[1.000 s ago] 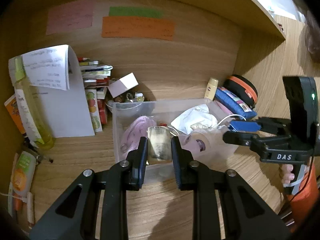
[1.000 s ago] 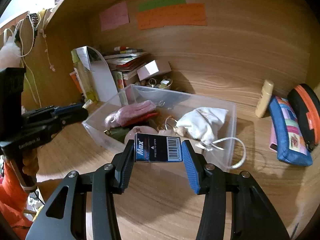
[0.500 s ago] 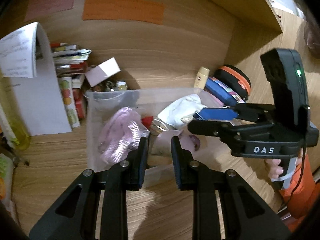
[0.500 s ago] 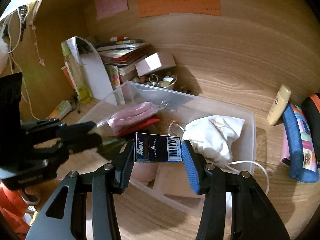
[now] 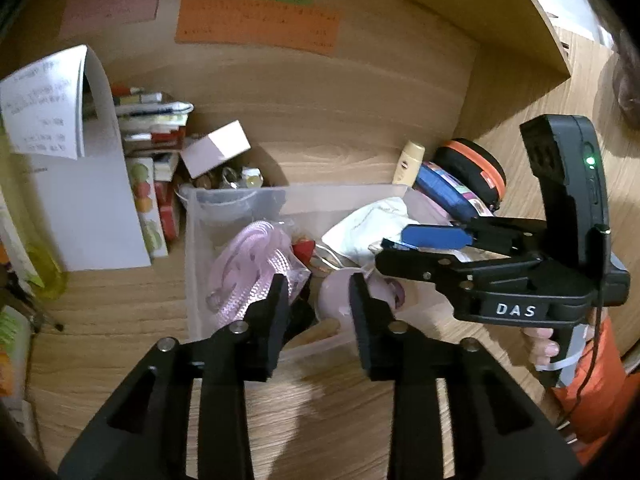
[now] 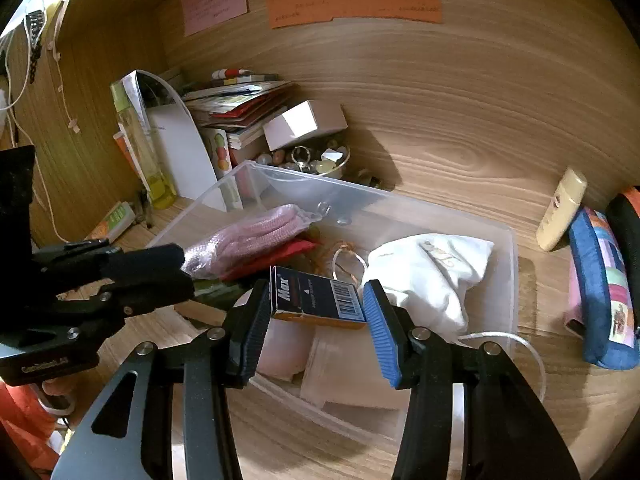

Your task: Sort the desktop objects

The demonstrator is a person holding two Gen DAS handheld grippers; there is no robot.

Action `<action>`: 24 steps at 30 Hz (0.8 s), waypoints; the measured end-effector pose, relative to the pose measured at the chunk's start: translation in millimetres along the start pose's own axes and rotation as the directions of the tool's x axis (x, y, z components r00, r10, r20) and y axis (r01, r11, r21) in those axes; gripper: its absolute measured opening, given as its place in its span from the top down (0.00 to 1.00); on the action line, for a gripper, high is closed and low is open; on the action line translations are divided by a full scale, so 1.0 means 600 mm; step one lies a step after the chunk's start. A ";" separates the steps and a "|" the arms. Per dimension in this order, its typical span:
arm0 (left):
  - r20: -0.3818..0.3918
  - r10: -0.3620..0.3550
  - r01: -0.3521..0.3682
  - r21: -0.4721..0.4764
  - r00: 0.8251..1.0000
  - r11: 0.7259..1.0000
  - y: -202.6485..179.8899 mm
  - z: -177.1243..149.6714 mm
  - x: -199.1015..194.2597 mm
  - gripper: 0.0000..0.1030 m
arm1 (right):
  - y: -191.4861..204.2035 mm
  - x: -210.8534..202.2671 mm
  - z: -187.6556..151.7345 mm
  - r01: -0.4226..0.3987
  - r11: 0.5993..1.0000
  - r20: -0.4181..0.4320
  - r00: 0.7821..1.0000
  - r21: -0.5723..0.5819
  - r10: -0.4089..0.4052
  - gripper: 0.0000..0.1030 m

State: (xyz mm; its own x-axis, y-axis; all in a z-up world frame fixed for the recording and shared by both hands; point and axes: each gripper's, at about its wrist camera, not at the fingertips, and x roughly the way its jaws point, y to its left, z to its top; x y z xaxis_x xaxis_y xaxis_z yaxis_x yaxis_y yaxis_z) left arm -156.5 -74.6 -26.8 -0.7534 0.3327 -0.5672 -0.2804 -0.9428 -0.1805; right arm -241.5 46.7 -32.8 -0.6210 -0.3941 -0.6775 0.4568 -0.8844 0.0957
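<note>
A clear plastic bin [image 5: 296, 192] [image 6: 400, 200] sits on the wooden desk. Inside lie a pink knitted item [image 5: 248, 264] [image 6: 256, 236], a white cloth pouch [image 5: 372, 224] [image 6: 432, 272] and a pale pink round thing [image 5: 336, 292]. My left gripper [image 5: 320, 300] [image 6: 184, 270] hangs over the bin's near left part. Its jaws are opening and I see nothing pressed between the pads. My right gripper [image 6: 316, 296] [image 5: 394, 246] is shut on a small dark "Max" box [image 6: 316, 300] with a barcode, held above the middle of the bin.
Behind the bin stand a stack of books [image 6: 240, 100], a white box [image 6: 304, 124] and a bowl of trinkets [image 6: 316, 160]. To the right lie a cream tube [image 6: 560, 208], a blue pencil case [image 6: 600, 288] and a black-and-orange case [image 5: 472, 168]. A curled paper [image 5: 60, 120] stands at the left.
My left gripper moved in over the bin, its jaws widened, and the small clear item it held is gone from them. My right gripper carried the box in over the bin.
</note>
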 end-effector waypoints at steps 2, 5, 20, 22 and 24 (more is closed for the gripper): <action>0.006 0.010 -0.010 -0.001 1.000 1.000 -0.001 0.002 -0.005 0.65 | 0.002 -0.007 -0.003 0.006 1.000 0.009 1.000 0.000 -0.006 0.57; 0.023 0.035 -0.035 -0.006 0.999 0.999 -0.003 0.003 -0.018 0.57 | 0.006 -0.022 -0.007 0.021 1.000 0.023 0.999 -0.002 -0.021 0.51; 0.100 0.154 -0.156 0.014 0.983 0.988 -0.043 -0.006 -0.082 0.18 | 0.022 -0.113 -0.048 0.078 0.997 0.121 0.990 0.015 -0.079 0.29; 0.099 0.183 -0.185 0.014 0.978 0.983 -0.049 -0.009 -0.087 0.10 | 0.023 -0.127 -0.056 0.085 0.996 0.133 0.987 0.021 -0.088 0.24; 0.093 0.201 -0.203 0.012 0.975 0.979 -0.054 -0.011 -0.091 0.09 | 0.024 -0.143 -0.065 0.092 0.995 0.145 0.985 0.027 -0.095 0.21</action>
State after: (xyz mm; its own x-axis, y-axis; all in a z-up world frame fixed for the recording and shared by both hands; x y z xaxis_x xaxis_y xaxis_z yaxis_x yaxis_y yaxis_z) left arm -102.3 -62.4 4.4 -0.8464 0.1369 -0.5146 -0.1289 -0.9903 -0.0515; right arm -156.8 77.4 -2.0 -0.7474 -0.3399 -0.5708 0.3799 -0.9235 0.0526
